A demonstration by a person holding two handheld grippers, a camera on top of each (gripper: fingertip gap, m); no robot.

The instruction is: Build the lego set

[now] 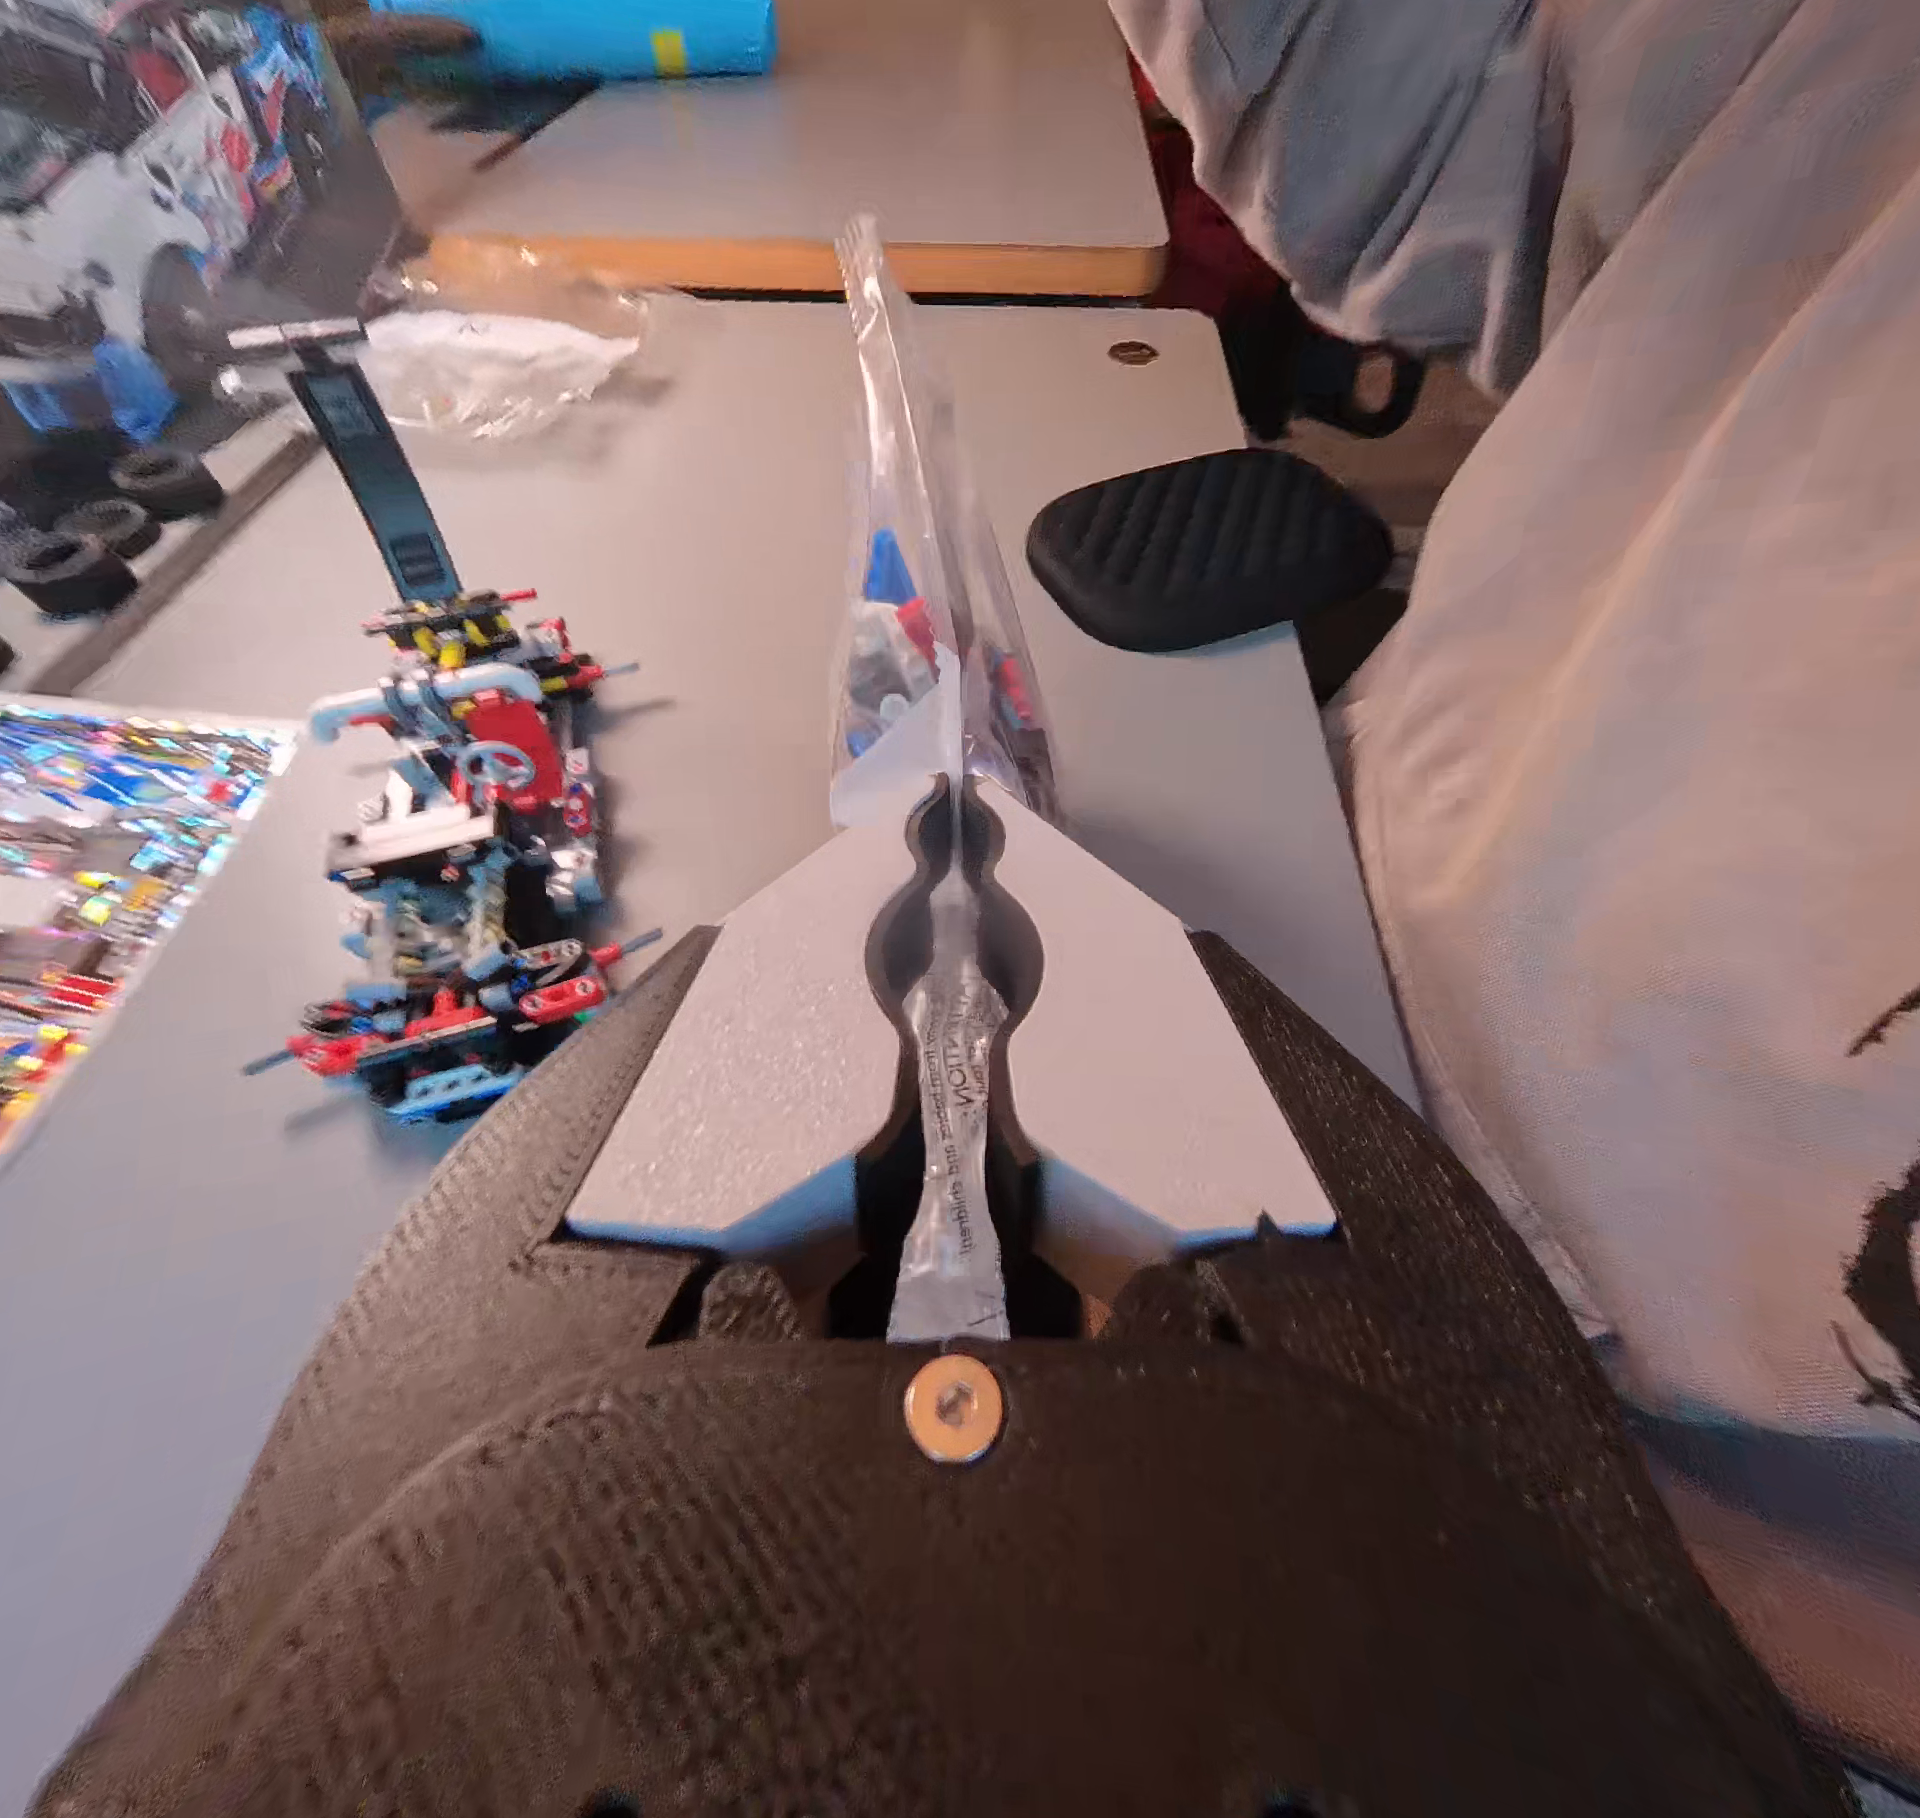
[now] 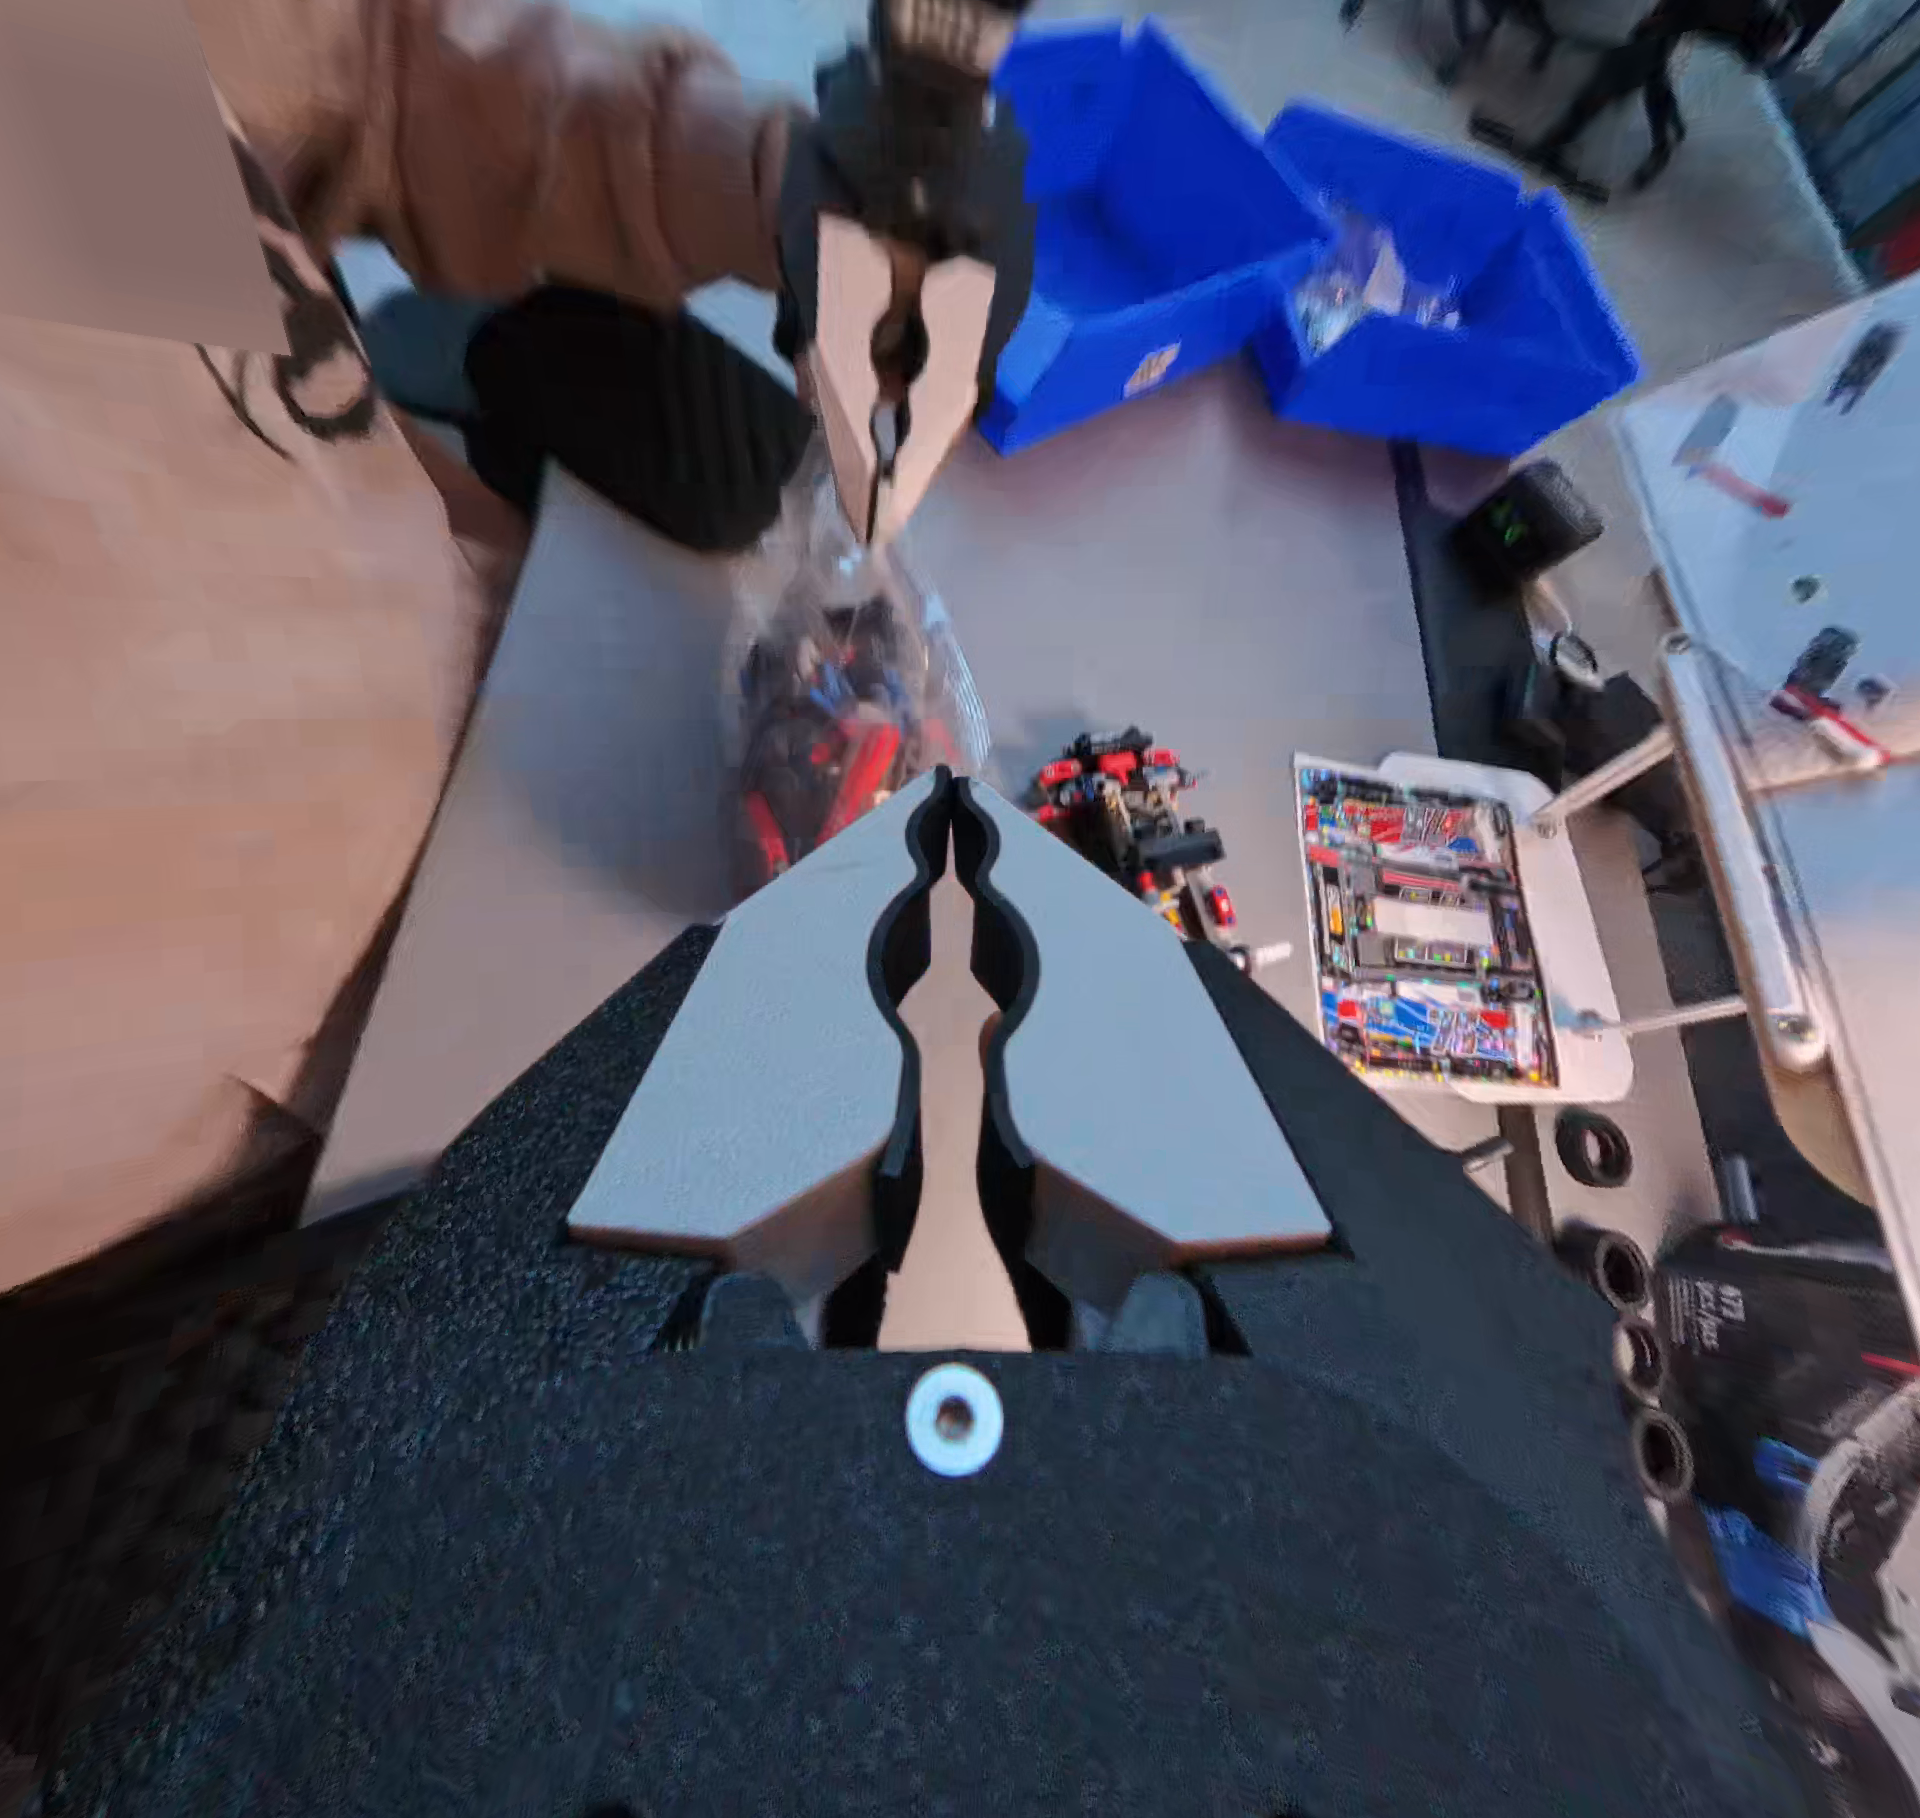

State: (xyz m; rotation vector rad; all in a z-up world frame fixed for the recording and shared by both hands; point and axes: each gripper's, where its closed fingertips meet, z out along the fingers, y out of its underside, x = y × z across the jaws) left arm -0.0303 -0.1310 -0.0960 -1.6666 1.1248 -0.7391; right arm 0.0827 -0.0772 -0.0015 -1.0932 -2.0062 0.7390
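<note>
Bag [image 1: 940,646] pinched in left gripper [image 1: 954,789] fingers, above bench [image 1: 727,542] | right gripper [image 2: 952,789] fingers pressed together | car [image 1: 468,854] left of bag.

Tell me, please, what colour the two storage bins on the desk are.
Both bins are bright blue, clearest in the right wrist view.

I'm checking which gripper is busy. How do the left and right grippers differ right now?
The left gripper is shut on the clear bag of lego pieces; the right gripper is shut on nothing. The left holds the bag's edge; the right sits just short of it. Both have grey fingers.
</note>
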